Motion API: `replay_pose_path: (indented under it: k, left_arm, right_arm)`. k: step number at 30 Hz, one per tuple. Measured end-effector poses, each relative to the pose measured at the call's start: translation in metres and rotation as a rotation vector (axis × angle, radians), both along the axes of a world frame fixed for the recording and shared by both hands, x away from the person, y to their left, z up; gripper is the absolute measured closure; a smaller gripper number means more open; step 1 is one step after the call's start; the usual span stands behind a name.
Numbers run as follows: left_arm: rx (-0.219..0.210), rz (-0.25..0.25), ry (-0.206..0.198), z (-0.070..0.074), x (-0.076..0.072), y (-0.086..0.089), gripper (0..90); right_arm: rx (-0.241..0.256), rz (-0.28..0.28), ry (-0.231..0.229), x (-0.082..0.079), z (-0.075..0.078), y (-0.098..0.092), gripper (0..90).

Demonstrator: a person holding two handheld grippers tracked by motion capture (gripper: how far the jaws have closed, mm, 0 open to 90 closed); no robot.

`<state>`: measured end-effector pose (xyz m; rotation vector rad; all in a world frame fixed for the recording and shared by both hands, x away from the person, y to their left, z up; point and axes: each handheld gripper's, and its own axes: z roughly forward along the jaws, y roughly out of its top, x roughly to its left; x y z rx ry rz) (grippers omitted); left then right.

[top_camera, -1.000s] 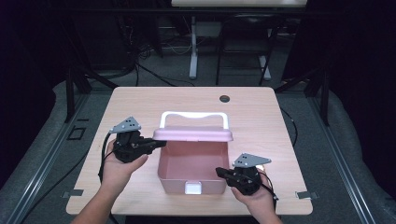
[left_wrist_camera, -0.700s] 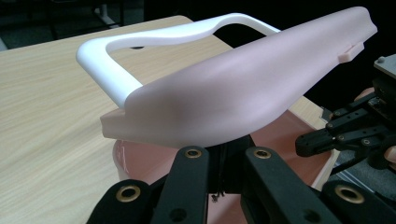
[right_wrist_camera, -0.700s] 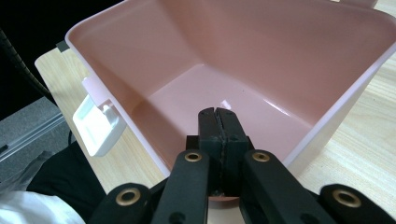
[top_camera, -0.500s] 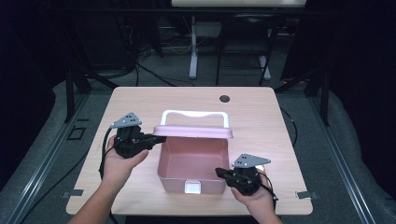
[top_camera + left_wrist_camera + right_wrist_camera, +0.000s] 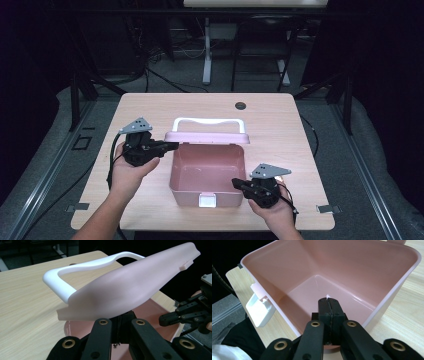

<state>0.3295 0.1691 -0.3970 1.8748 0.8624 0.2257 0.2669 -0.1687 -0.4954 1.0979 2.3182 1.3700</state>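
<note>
A pink plastic box [image 5: 172, 176] stands open at the middle of the table. Its lid [image 5: 207, 136] with the white handle [image 5: 207, 121] is tipped up toward the far side, and a white latch [image 5: 208, 201] hangs on the front wall. My left gripper [image 5: 172, 146] is shut, its tips against the lid's left end. In the left gripper view those tips [image 5: 122, 318] are hidden behind the lid's edge [image 5: 130, 287]. My right gripper [image 5: 236, 184] is shut at the box's front right corner. Its tips [image 5: 328, 301] reach over the rim [image 5: 392, 282] into the bare inside.
A small black round cap [image 5: 241, 105] sits near the far edge of the wooden table [image 5: 300, 150]. Bare tabletop lies left, right and behind the box. Cables and stand legs cross the dark floor beyond the table.
The lid has swung up and farther back, and my left gripper rose with it at the lid's left end. The right gripper has stayed at the front right corner.
</note>
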Motion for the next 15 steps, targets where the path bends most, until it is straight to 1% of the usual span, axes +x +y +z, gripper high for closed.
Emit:
replay_pose_path:
  k: [4, 7, 15]
  left_arm:
    - [-0.002, 0.002, 0.001, 0.0013, 0.0022, -0.0001, 89.9]
    - [0.004, 0.003, 0.001, 0.0025, 0.0030, 0.0000, 89.9]
    - [0.007, 0.004, -0.003, 0.0056, 0.0044, -0.0006, 89.9]
  right_arm:
    - [0.001, 0.000, -0.001, 0.0004, -0.0001, -0.0003, 90.0]
    - [0.006, -0.003, 0.005, 0.0012, -0.0001, -0.0009, 90.0]
    - [0.004, -0.008, 0.000, 0.0028, -0.0002, -0.0019, 90.0]
